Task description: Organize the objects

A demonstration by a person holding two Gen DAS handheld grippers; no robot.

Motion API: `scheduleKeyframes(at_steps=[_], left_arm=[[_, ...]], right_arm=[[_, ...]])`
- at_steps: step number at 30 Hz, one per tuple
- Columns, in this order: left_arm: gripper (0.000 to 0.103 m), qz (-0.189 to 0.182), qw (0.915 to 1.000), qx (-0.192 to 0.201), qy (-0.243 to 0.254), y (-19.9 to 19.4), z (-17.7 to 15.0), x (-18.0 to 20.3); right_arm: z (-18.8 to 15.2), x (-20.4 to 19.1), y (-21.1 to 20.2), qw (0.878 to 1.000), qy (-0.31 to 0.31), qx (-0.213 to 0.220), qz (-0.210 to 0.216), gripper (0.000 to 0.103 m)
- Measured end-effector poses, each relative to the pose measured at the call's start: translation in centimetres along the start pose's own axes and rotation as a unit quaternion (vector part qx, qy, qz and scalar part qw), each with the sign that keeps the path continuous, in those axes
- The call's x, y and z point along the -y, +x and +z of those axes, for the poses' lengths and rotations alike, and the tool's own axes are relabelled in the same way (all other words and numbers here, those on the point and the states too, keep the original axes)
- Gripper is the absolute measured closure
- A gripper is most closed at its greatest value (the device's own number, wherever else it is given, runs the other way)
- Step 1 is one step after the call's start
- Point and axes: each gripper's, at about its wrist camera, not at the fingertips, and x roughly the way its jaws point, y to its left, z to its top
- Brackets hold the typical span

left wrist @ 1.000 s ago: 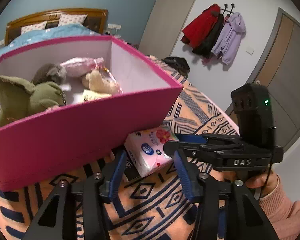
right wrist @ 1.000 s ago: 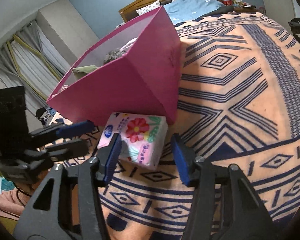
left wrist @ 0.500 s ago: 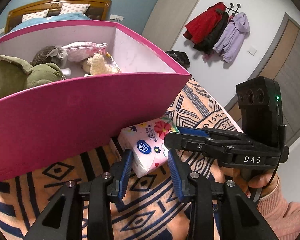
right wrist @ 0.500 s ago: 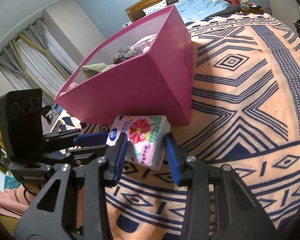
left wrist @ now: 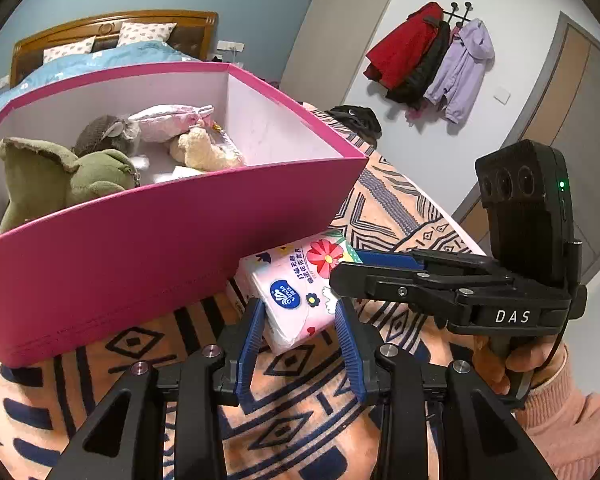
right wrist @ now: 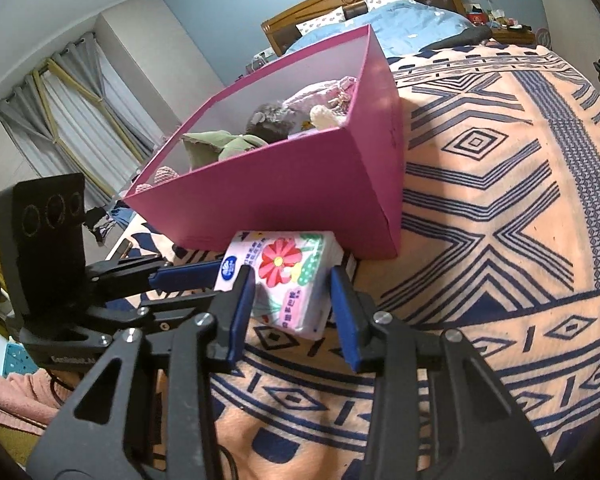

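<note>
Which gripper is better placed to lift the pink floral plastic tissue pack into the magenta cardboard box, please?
The right gripper, probably. The pink floral plastic tissue pack sits deep between its fingers, whereas the left gripper pinches only one corner. The magenta cardboard box stands directly behind.

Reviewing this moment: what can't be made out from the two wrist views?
- Far end of the tissue pack, both views: tucked against the pink box.
- Box floor, both views: the near wall and the plush toys cover it.
- Left gripper and right gripper, pad contact on the pack: foreshortened.
- Small print on the pack: unreadable.
</note>
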Motion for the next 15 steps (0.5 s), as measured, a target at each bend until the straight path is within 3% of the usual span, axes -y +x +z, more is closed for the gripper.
scheduleKeyframes(at_steps=[15], left_arm=[[0.067, 0.009, 0.9995, 0.016, 0.025, -1.5, 0.4, 1.4]], right_arm=[[0.3, -0.9, -1.1, 1.0, -0.012, 0.012, -0.002, 0.061]])
